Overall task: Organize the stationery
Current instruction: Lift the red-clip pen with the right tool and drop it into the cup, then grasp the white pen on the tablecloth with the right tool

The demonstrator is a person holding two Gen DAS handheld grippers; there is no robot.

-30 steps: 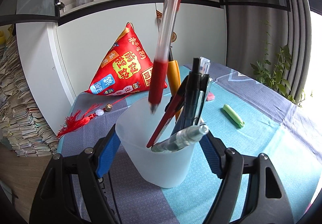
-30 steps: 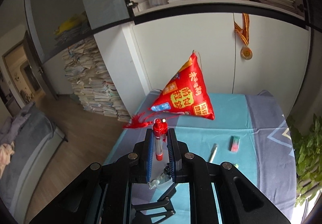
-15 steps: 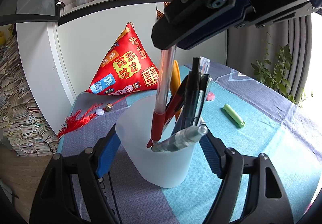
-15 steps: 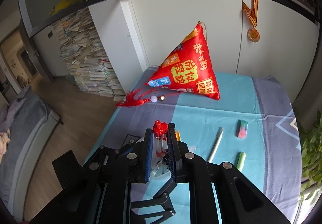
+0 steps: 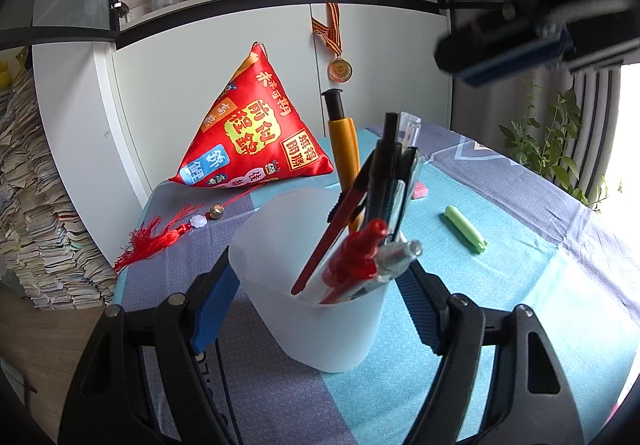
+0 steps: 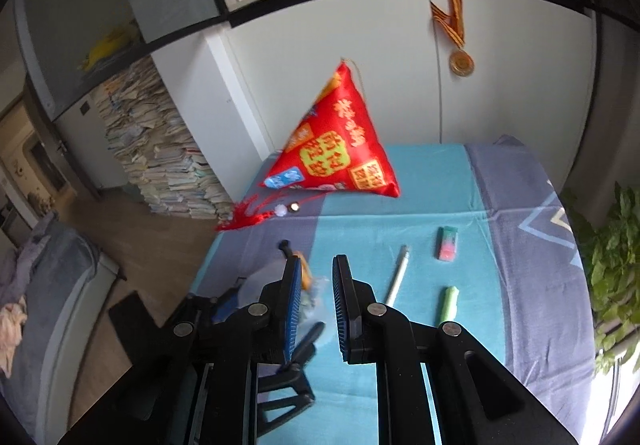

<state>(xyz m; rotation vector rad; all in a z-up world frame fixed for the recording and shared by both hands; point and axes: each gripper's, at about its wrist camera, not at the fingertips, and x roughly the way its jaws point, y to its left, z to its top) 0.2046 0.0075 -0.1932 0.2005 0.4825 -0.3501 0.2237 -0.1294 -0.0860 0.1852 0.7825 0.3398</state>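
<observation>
Red-capped pen (image 5: pixel 354 265) now sits in the translucent cup (image 5: pixel 316 309), leaning to the right among the other pens (image 5: pixel 384 181); half a second ago the right gripper was lowering it in, a second ago it hung above the rim. So that item is dropped off.

Right gripper (image 6: pixel 316 301) has let go: fingers parted a moderate way, nothing between them, and it has lifted away, seen blurred at the upper right of the left wrist view.

Left gripper (image 5: pixel 316 309) spans the cup with a blue pad at each side. Pads look against or just beside the walls; I cannot tell if it actually squeezes. Same pose as in both earlier frames, so it is just steadying the cup.

Cup sits near the left, near edge of the surface (image 6: pixel 480 385).

Still loose on the surface, right of the cup:
- white pen (image 6: pixel 398 275), nearest
- green highlighter (image 6: pixel 449 305), beside it
- pink-green eraser (image 6: pixel 447 243), further back

Judgement: mostly done, three items left. White pen is the likely next pick for the right gripper; it lies flat, so a low pinch is needed.
</observation>
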